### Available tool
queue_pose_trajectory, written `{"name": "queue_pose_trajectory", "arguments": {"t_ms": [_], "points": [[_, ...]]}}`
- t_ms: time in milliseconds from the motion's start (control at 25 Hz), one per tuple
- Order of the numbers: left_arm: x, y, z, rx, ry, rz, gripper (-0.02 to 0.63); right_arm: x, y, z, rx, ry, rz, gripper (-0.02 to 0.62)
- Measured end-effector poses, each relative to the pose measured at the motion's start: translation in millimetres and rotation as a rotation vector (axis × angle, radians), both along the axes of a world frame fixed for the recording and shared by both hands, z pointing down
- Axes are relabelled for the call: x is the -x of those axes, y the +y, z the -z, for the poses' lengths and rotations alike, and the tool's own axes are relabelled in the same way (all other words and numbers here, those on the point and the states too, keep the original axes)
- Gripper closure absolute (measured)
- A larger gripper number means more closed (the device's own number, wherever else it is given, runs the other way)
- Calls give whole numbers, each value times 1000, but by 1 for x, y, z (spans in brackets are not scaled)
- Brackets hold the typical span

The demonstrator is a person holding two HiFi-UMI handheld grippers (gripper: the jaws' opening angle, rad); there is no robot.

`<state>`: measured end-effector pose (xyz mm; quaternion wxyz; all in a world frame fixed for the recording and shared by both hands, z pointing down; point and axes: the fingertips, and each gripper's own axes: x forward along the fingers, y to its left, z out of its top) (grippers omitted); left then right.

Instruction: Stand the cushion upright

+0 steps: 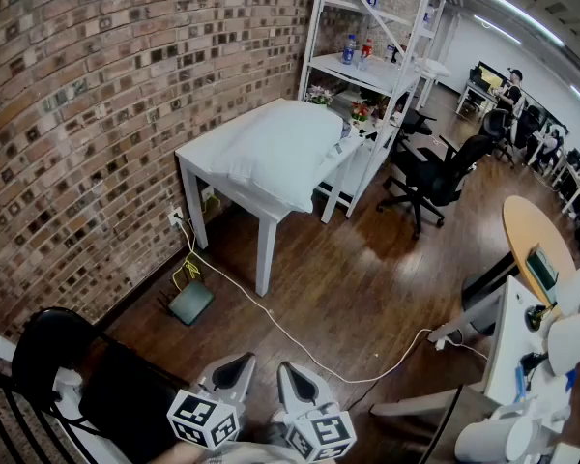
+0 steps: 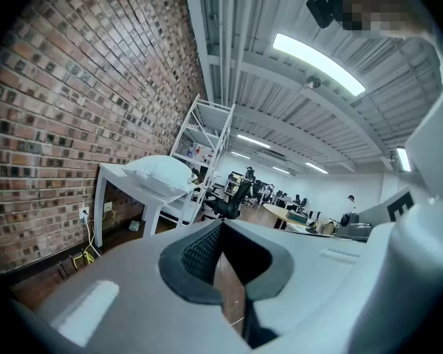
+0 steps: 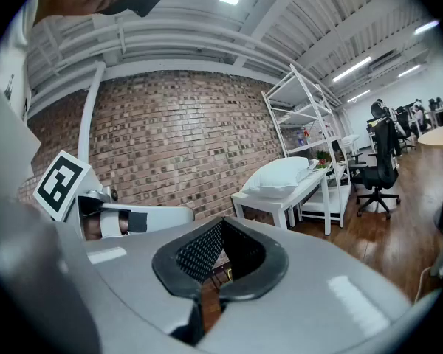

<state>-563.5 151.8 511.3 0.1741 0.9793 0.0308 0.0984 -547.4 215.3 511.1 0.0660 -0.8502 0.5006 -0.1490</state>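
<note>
A white cushion (image 1: 285, 153) lies flat on a white table (image 1: 201, 150) by the brick wall, far across the room. The left gripper view has the cushion (image 2: 159, 172) small at mid-left, and in the right gripper view the cushion (image 3: 280, 174) sits right of centre. Both grippers hang side by side at the bottom of the head view, far from the table. My left gripper (image 1: 234, 367) is shut with nothing in it, tips meeting (image 2: 220, 223). My right gripper (image 1: 292, 371) is shut and empty too (image 3: 221, 223).
A white shelf rack (image 1: 382, 56) stands just behind the table. Black office chairs (image 1: 435, 177) stand to its right. A white cable (image 1: 300, 341) and a green box (image 1: 190, 303) lie on the wood floor. A black chair (image 1: 53, 351) is at my lower left, desks (image 1: 541, 259) at right.
</note>
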Motion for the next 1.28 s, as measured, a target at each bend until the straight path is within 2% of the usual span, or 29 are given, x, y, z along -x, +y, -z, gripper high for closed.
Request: {"name": "queue_pose_trajectory", "arguments": {"t_ms": [280,480,760,960,1280], "points": [[-82,29,19,-53,5,5,606,-85,28,12,-17,9,16,595],[-120,35,24,-67,-13,22,606,-122,32,15,-34,-4,41,595],[-148,35,23,-92,-38,63,606,-154,41,6,-43,-33,68,595],[-160,22,24,-109,-42,79,606,-166,37,2,-23,-15,88,595],[-198,10,13,-80,-49,35,606,-193,25,-3,9,-29,56,595]]}}
